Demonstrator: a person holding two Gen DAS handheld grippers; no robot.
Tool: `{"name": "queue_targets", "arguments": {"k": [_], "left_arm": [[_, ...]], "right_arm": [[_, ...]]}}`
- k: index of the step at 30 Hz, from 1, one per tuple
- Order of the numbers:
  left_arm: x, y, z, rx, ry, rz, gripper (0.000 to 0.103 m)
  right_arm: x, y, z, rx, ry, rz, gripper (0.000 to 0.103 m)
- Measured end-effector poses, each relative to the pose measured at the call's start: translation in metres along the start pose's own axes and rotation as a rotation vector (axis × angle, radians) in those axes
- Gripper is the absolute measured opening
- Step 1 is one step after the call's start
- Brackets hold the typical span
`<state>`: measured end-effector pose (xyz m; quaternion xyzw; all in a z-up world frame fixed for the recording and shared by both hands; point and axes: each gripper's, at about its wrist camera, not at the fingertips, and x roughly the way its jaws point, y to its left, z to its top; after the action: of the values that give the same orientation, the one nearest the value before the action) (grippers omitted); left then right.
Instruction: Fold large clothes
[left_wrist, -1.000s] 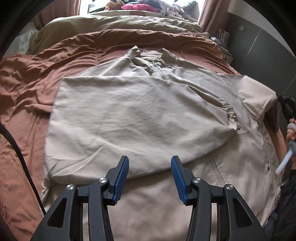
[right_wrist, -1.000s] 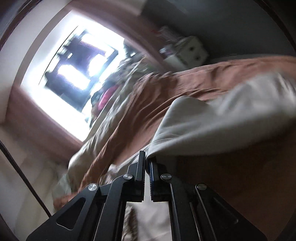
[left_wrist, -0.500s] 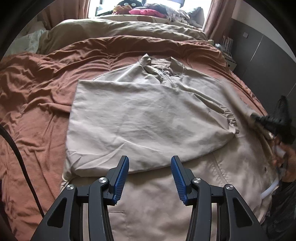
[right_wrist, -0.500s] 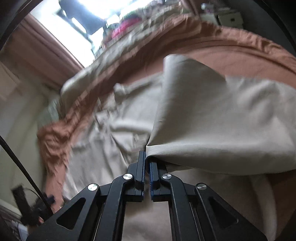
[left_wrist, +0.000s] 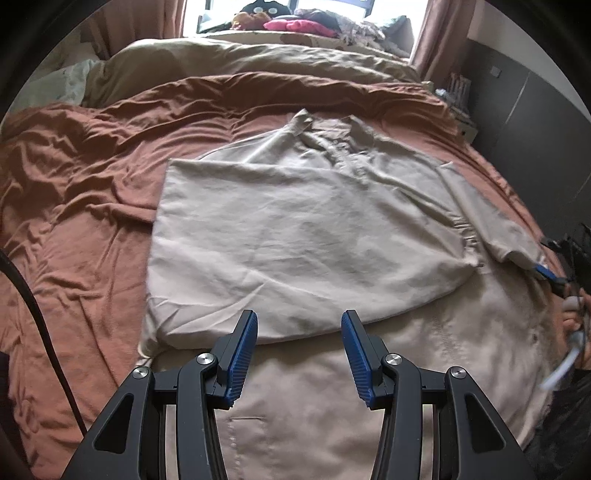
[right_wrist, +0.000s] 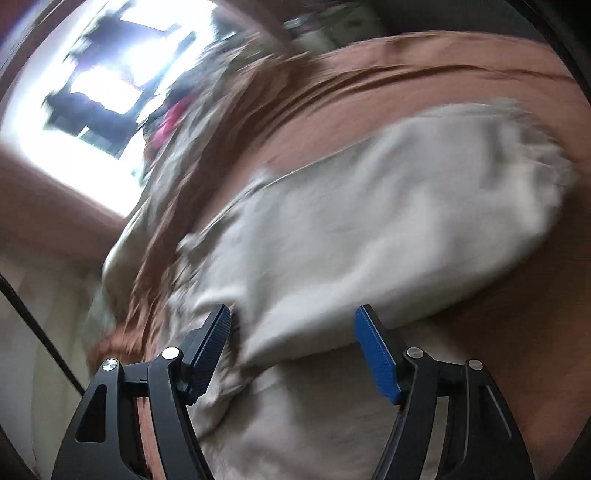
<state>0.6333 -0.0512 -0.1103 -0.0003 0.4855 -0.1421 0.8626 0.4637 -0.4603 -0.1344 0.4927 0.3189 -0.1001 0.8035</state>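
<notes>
The right gripper (right_wrist: 291, 350) is seen opening, the shirt (left_wrist: 306, 236) sleeve released just ahead. The left gripper (left_wrist: 298, 354) is held half-open, empty, above the near fold.

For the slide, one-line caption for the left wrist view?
Open left claw hovers above a half-folded beige shirt on a rust-brown duvet.

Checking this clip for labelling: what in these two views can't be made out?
- Right wrist view: heavy motion blur smears the beige shirt and brown bedspread; no seams or edges readable. The right claw is opening, nothing pinched.
- Left wrist view: the right claw and the hand holding it are cut off by the lens edge.
- Left wrist view: the shirt's near hem is hidden behind the left claw.
- Items on the windowsill: too small to identify.
</notes>
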Motion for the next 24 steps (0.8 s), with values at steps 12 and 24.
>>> {"name": "queue_targets", "arguments": {"k": [12,24], "left_arm": [[0.028,0.033,-0.016,-0.027,0.062,0.053,0.050],[-0.016,0.066,-0.027,-0.065,0.004,0.059,0.050]], "right_arm": [[0.005,-0.077,0.018,0.263,-0.150,-0.062,0.012],[-0.052,0.065,-0.031,-0.149,-0.285,0.215,0.004]]}}
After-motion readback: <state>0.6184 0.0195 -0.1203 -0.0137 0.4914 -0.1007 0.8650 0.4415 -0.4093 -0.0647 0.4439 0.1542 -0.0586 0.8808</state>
